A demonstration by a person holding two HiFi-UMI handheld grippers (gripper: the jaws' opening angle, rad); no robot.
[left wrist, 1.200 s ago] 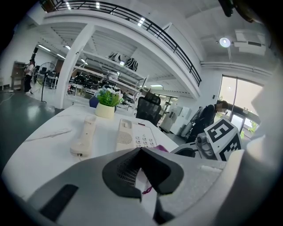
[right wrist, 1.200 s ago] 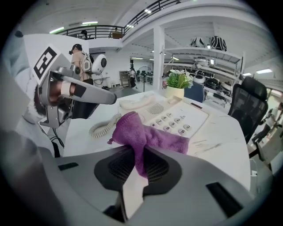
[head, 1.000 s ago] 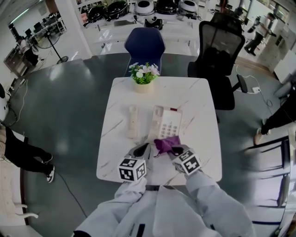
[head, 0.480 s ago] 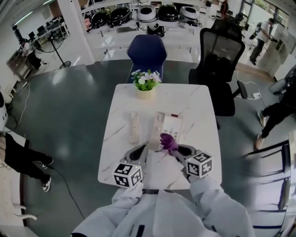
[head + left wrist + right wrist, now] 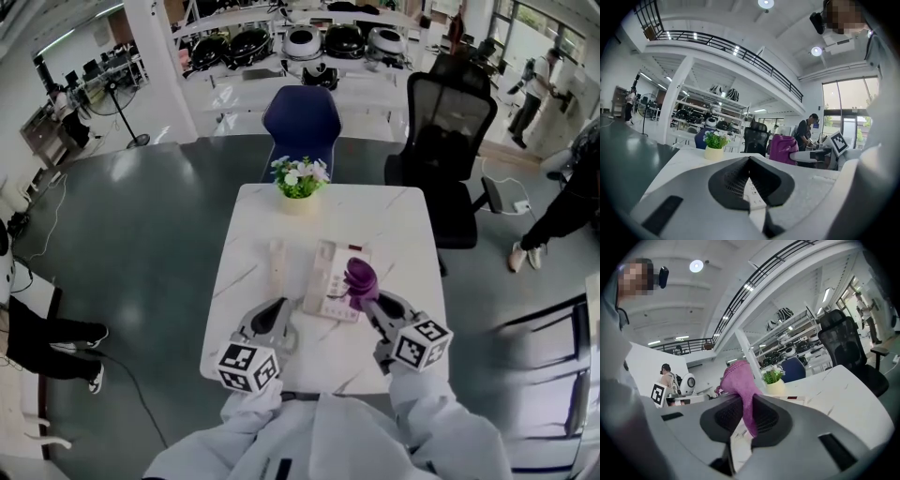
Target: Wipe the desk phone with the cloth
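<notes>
The white desk phone (image 5: pixel 330 278) lies in the middle of the marble table (image 5: pixel 412 225), with its handset (image 5: pixel 277 262) off and lying to its left. A bunched purple cloth (image 5: pixel 360 277) hangs over the phone's right edge, and my right gripper (image 5: pixel 371 298) is shut on it. In the right gripper view the cloth (image 5: pixel 738 378) sticks up between the jaws of that gripper (image 5: pixel 746 400). My left gripper (image 5: pixel 269 321) rests near the table's front edge, left of the phone, shut and holding nothing. In the left gripper view its tips (image 5: pixel 749 158) meet, with phone keys (image 5: pixel 753 187) showing below.
A pot of flowers (image 5: pixel 298 180) stands at the table's far edge. A blue chair (image 5: pixel 300 117) and a black office chair (image 5: pixel 448 122) stand behind the table. People stand at the far right (image 5: pixel 562 211) and far left (image 5: pixel 37 333) on the dark floor.
My right gripper has lifted the cloth from the phone's near edge and carried it forward and right over the phone. My left gripper has drawn back toward the near table edge.
</notes>
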